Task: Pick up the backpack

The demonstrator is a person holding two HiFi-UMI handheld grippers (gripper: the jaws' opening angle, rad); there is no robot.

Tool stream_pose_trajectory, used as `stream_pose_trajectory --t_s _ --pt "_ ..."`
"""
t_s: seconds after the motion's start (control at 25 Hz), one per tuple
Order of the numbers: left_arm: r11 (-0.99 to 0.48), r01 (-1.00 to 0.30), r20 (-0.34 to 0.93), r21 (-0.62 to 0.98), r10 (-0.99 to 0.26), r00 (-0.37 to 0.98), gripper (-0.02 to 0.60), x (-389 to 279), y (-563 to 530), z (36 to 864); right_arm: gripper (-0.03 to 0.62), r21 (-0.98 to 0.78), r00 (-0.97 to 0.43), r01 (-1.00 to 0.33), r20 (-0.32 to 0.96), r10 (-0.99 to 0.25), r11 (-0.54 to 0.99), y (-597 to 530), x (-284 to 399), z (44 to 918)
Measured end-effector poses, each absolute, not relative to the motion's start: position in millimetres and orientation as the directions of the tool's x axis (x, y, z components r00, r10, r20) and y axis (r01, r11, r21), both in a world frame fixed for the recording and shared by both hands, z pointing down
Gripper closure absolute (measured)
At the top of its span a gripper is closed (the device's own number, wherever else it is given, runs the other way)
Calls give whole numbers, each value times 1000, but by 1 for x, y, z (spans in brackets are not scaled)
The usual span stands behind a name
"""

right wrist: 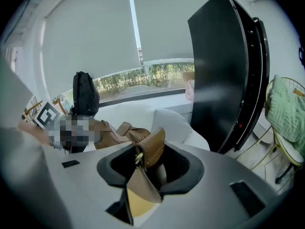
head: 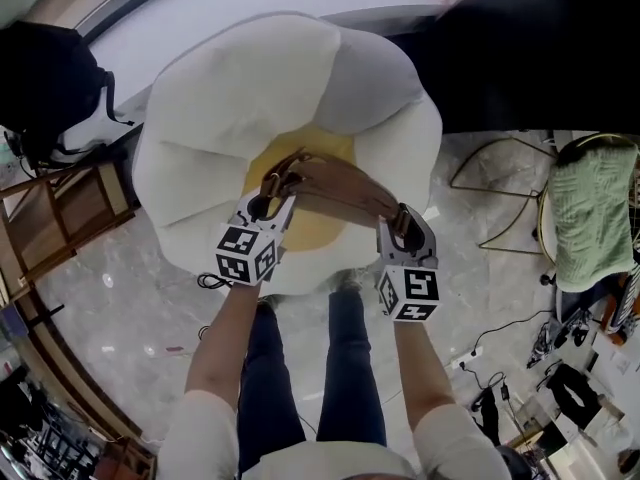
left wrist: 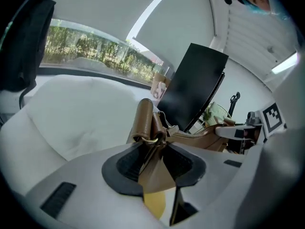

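A brown leather backpack hangs between my two grippers above the yellow middle of a big white flower-shaped cushion. My left gripper is shut on a rolled brown strap with a metal ring at the bag's left end; the pads pinch the leather tab under it. My right gripper is shut on a stitched brown strap at the right end. From the left gripper view the bag's zipped top runs across to the right gripper. The bag's body shows in the right gripper view.
A black bag sits at the upper left beside a wooden frame. A large dark panel stands at the upper right. A gold wire chair with green cloth is at the right. Cables lie on the marble floor.
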State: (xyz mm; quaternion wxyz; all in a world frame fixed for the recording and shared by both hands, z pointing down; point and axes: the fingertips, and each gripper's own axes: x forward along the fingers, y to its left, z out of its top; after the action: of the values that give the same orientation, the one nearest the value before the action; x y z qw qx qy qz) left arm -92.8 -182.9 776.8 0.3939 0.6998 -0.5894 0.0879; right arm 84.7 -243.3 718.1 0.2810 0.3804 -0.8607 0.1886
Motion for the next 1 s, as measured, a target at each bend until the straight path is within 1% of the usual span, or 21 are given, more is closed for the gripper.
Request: stream_pose_trajectory --t_s 0.2,0.64,1.0 --pt "13 -903 572 430 -777 262 437 -94 -180 731 431 -100 -555 -765 602 -573 636 -242 83 674" --pt "9 -910 562 413 -789 248 436 -95 -162 632 430 -97 -594 -737 565 -573 668 -225 83 578" --pt "-36 -932 553 360 -796 244 437 -88 -151 548 431 -119 -583 -773 522 -623 623 -207 94 502"
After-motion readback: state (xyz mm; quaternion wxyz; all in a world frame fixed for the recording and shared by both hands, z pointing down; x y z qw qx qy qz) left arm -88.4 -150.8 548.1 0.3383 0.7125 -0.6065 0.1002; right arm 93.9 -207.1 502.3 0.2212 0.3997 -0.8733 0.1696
